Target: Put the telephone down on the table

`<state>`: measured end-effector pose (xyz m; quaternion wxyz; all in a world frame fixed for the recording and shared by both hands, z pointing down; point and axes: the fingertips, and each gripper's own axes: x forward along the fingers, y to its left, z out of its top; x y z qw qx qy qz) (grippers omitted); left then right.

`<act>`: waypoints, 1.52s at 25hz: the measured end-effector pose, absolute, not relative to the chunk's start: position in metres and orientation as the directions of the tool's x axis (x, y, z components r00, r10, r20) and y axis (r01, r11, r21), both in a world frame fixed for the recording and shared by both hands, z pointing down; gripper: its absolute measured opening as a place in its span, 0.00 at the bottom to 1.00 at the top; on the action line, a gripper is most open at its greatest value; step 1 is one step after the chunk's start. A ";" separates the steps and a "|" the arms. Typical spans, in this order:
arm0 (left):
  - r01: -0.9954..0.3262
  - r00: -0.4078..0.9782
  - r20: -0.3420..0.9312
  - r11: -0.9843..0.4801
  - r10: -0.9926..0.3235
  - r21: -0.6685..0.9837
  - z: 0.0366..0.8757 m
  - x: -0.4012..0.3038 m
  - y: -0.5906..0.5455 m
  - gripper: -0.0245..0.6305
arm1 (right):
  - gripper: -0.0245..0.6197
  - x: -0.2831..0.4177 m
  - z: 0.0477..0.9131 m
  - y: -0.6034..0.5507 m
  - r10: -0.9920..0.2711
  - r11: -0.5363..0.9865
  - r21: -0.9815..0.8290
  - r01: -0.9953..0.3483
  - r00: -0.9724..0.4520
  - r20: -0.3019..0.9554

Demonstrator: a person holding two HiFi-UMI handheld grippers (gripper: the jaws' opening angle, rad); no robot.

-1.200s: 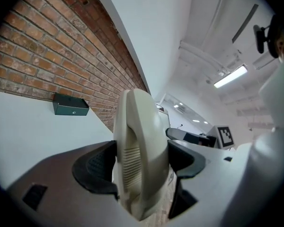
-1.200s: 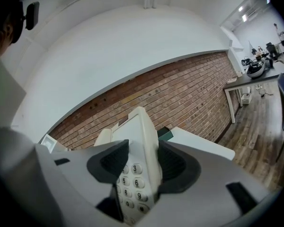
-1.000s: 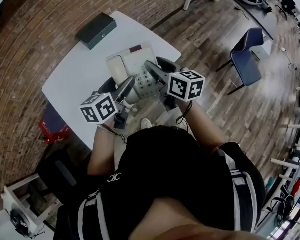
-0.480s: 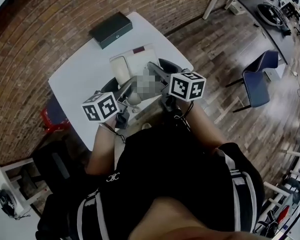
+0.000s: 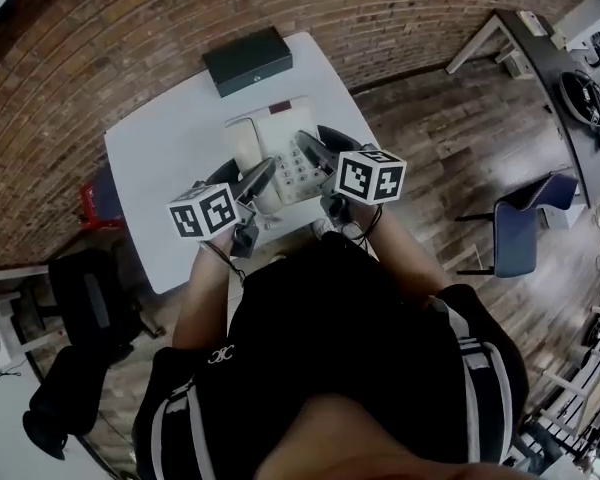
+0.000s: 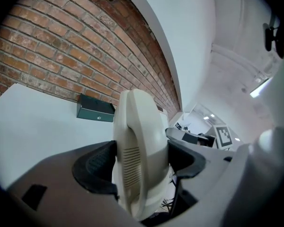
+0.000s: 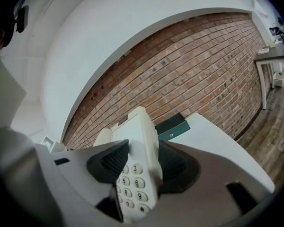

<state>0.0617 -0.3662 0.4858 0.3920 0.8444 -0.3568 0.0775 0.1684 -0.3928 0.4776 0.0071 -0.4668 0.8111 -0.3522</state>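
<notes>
Head view has the left tool (image 5: 261, 181) and the right tool (image 5: 314, 154) still clamped on the telephone (image 5: 280, 140), the left on its handset side and the right on its keypad edge. Over the last second the telephone has come in from the near right edge of the counter (image 5: 165, 168) toward the middle, short of the dark box (image 5: 247, 60) at the far edge. Whether it has touched down I cannot tell. Probably only lowering and letting go remain.

One telephone (image 5: 275, 133), one table (image 5: 160, 158), one dark box (image 5: 247, 60); two grippers: left gripper (image 6: 141, 163), right gripper (image 7: 139, 163).
</notes>
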 end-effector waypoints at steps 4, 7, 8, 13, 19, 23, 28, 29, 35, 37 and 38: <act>-0.698 0.695 0.438 -0.389 -0.570 0.601 0.501 0.069 -0.386 0.56 | 0.32 0.176 0.498 -0.417 -0.723 0.321 -0.622 -0.714 -0.609 0.326; -0.715 0.673 0.457 -0.355 -0.581 0.602 0.513 0.072 -0.398 0.56 | 0.32 0.178 0.518 -0.431 -0.694 0.311 -0.653 -0.690 -0.635 0.340; -0.720 0.667 0.464 -0.345 -0.583 0.602 0.517 0.073 -0.400 0.56 | 0.32 0.178 0.525 -0.435 -0.684 0.308 -0.661 -0.684 -0.642 0.345; -0.727 0.651 0.494 -0.286 -0.577 0.624 0.545 0.076 -0.410 0.56 | 0.32 0.182 0.558 -0.452 -0.633 0.289 -0.707 -0.645 -0.683 0.365; -0.732 0.643 0.534 -0.238 -0.549 0.638 0.579 0.076 -0.422 0.56 | 0.32 0.182 0.599 -0.464 -0.598 0.242 -0.738 -0.630 -0.695 0.398; -0.735 0.640 0.557 -0.212 -0.528 0.644 0.602 0.077 -0.425 0.56 | 0.33 0.182 0.621 -0.467 -0.586 0.229 -0.733 -0.641 -0.692 0.422; -0.726 0.642 0.567 -0.173 -0.515 0.665 0.625 0.077 -0.427 0.56 | 0.32 0.182 0.642 -0.470 -0.557 0.218 -0.726 -0.653 -0.694 0.457; -0.726 0.641 0.571 -0.163 -0.513 0.668 0.629 0.076 -0.427 0.56 | 0.32 0.181 0.645 -0.471 -0.549 0.217 -0.724 -0.655 -0.695 0.464; -0.723 0.638 0.586 -0.126 -0.500 0.679 0.646 0.074 -0.431 0.56 | 0.32 0.178 0.662 -0.477 -0.515 0.210 -0.718 -0.663 -0.700 0.495; -0.726 0.635 0.592 -0.122 -0.497 0.677 0.650 0.073 -0.434 0.56 | 0.32 0.177 0.666 -0.480 -0.512 0.208 -0.719 -0.663 -0.700 0.498; -0.727 0.634 0.594 -0.121 -0.495 0.675 0.652 0.073 -0.435 0.56 | 0.32 0.177 0.667 -0.481 -0.511 0.206 -0.721 -0.662 -0.701 0.498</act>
